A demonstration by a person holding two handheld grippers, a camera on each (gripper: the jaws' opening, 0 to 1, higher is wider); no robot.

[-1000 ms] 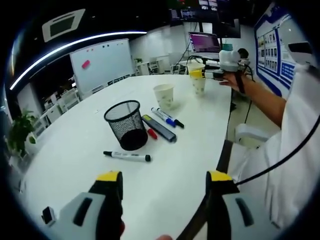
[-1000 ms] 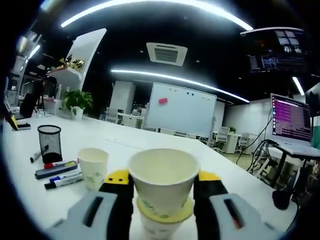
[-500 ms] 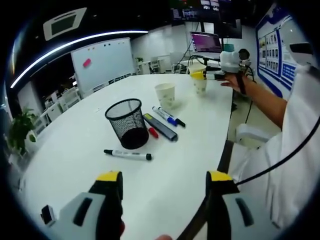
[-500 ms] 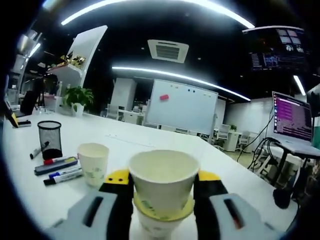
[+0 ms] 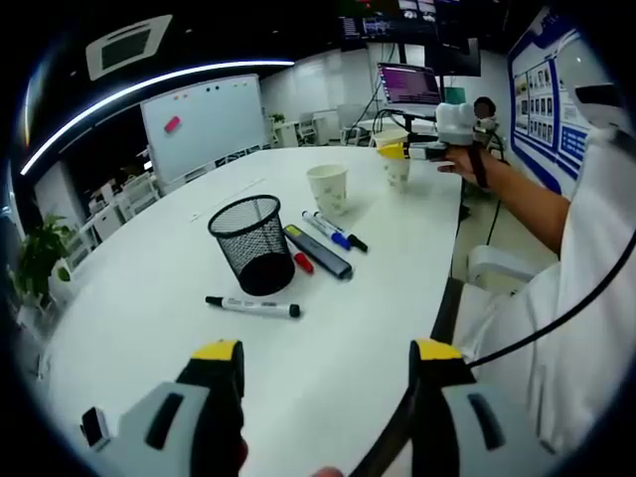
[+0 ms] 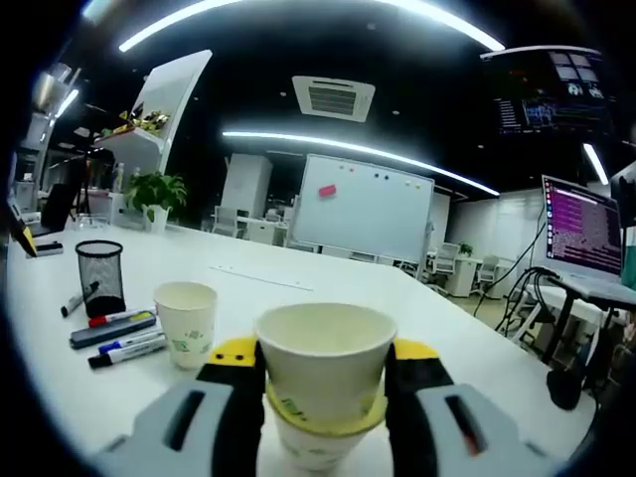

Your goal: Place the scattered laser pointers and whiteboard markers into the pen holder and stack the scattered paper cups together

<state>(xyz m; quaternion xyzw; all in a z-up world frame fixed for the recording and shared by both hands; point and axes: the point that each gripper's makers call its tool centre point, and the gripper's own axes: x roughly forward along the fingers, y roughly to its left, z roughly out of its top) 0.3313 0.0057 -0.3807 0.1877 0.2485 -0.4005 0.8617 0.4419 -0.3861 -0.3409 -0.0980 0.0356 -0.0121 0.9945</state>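
The right gripper (image 6: 323, 373) has its fingers clamped on an upright paper cup (image 6: 324, 358), mouth up, nested partway into a second cup (image 6: 316, 445) on the white counter (image 6: 447, 348). A third cup (image 6: 187, 323) stands nearby. The left gripper (image 5: 326, 360) hangs spread apart, holding nothing. Markers (image 5: 333, 232) lie flat beside the mesh pen holder (image 5: 251, 245), and one marker (image 5: 253, 308) lies crosswise in front of it.

Curved ceiling strip lights (image 6: 298, 8) cut bright arcs through a dark office, glaring off the white counter (image 5: 159, 298), which reads evenly lit with soft, faint shadows; fisheye bending warps both views' edges, and the near jaws sit slightly soft beside a glowing monitor (image 6: 594, 234)
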